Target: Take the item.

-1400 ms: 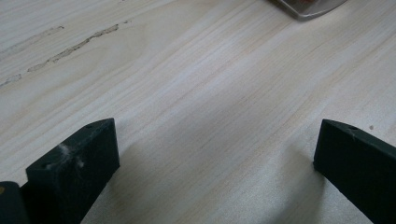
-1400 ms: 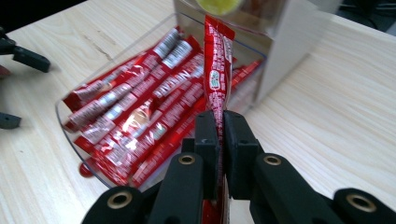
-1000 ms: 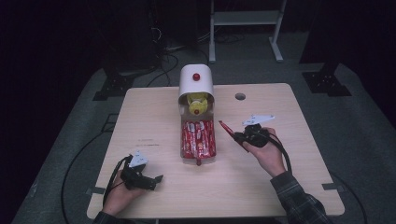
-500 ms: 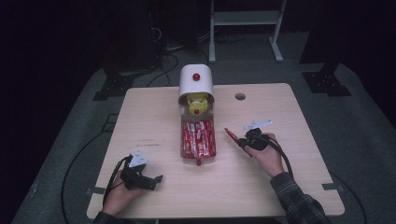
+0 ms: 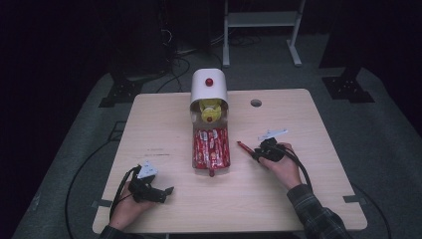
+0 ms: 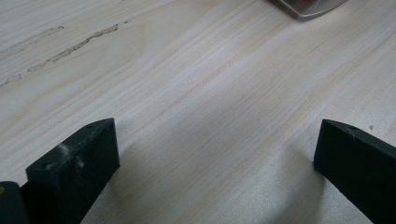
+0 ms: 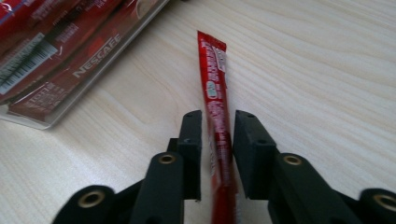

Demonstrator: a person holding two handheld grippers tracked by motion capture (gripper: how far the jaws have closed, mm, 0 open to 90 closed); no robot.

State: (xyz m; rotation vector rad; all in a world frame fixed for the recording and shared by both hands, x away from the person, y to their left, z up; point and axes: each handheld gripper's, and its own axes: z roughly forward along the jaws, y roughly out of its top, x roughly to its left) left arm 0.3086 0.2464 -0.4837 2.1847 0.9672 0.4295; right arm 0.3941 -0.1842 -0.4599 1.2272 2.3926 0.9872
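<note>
A red coffee stick (image 7: 213, 70) lies flat on the wooden table (image 5: 308, 129), just right of a clear tray (image 5: 194, 149) packed with several more red sticks (image 5: 211, 147). My right gripper (image 7: 218, 116) straddles the stick's near end. Its jaws have just been opening, and a thin gap shows beside the stick, so the pads no longer press on it. From above, that gripper (image 5: 255, 153) and the stick (image 5: 245, 147) sit right of the tray. My left gripper (image 5: 166, 191) rests open near the front left, with bare wood between its jaws (image 6: 217, 135).
A white domed dispenser (image 5: 209, 87) with a red knob stands behind the tray, with something yellow (image 5: 210, 107) in its mouth. A round hole (image 5: 256, 103) pierces the table at the back. The tray's corner (image 6: 308, 7) peeks in ahead of the left gripper.
My right gripper came down toward the table with the red stick, which went from tilted up to lying flat, and its jaws parted. The left hand stayed put.
</note>
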